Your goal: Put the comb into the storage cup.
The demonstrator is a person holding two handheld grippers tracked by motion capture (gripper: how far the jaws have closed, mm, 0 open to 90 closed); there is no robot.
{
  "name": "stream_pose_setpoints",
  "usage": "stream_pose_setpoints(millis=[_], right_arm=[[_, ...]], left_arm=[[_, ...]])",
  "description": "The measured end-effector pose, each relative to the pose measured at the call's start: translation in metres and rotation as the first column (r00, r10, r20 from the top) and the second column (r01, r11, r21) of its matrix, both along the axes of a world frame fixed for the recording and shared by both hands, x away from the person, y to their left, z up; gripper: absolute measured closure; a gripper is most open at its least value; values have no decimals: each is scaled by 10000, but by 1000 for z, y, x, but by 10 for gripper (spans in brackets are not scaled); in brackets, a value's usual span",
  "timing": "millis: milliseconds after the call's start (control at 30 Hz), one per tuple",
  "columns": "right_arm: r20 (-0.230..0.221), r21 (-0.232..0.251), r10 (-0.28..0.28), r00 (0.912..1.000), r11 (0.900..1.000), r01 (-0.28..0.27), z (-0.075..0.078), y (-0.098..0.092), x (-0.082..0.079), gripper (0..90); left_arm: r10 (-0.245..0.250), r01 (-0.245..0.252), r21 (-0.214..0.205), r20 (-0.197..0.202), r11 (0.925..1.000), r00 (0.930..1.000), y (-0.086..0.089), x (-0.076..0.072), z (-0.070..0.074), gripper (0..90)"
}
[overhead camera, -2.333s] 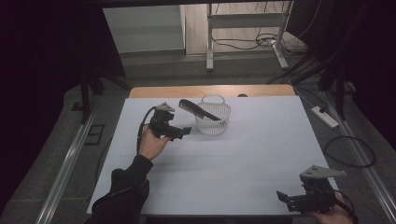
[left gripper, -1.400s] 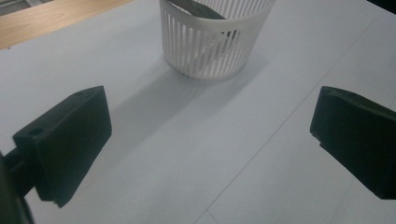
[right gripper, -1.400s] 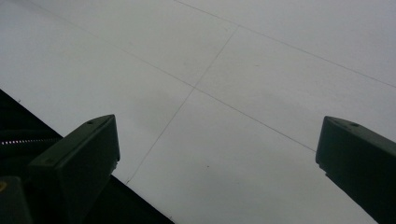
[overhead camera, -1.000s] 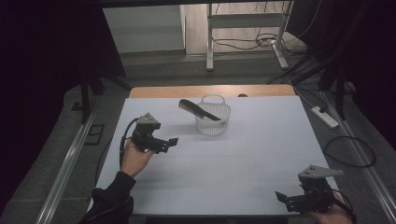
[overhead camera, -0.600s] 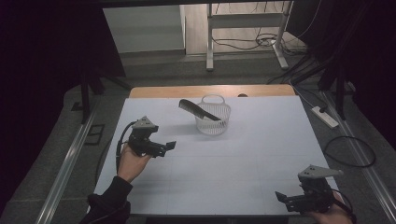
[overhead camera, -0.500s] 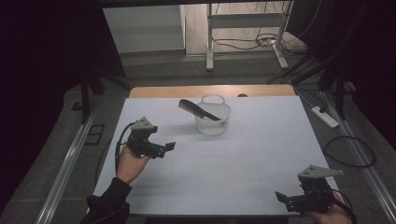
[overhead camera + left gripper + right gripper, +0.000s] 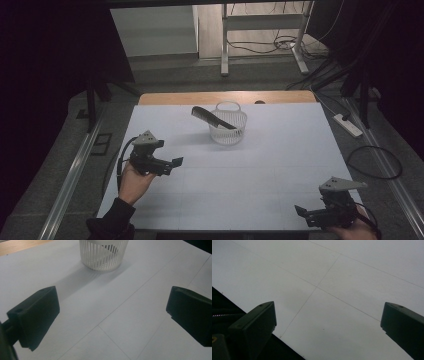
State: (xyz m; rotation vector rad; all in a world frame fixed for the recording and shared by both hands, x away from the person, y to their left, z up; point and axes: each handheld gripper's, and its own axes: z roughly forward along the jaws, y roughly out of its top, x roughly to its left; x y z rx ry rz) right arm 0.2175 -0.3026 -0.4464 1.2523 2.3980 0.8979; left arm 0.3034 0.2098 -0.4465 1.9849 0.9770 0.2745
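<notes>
Black comb [image 7: 212, 117] rests across the rim of a white slotted basket [image 7: 228, 131], at the far middle of the white table [image 7: 260, 175]. Comb is long, narrow and flat, dark plastic by the look; teeth too fine to make out from the high view. Long axis runs slantwise: one end sticks out past the basket's rim toward the far left, the other dips down inside toward the near right. Comb tilted, high end outside.

Basket round, slightly tapered, walls of thin upright ribs with open slots; the left gripper view shows the ribs [image 7: 103, 253] and dark slanting shapes behind them.

Left gripper [image 7: 174, 162] over the table's left part, well apart from the basket, jaws spread wide, nothing between them. Right gripper [image 7: 301, 212] at the near right corner, jaws likewise wide apart and empty.

Table surface matte, with faint grid lines.
</notes>
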Motion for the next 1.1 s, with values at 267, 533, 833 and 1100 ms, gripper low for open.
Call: stream_pose_setpoints(millis=[267,533,833,1100], right_arm=[[7,-11,-5,10000,10000,6,0,0,0,8],[14,-26,15,10000,10000,-15,0,0,0,8],[8,-46,1,10000,10000,-1,0,1,0,9],[3,-58,-14,10000,10000,14,0,1,0,9]], left_arm=[[127,-127,-18,-12,9999,9999,6,-9,1,0],[196,-196,-34,-87,9998,9998,11,-19,0,0],[287,-289,-179,-142,9994,9995,20,-34,-2,0],[343,-346,-198,-158,9992,9993,26,-47,-3,0]])
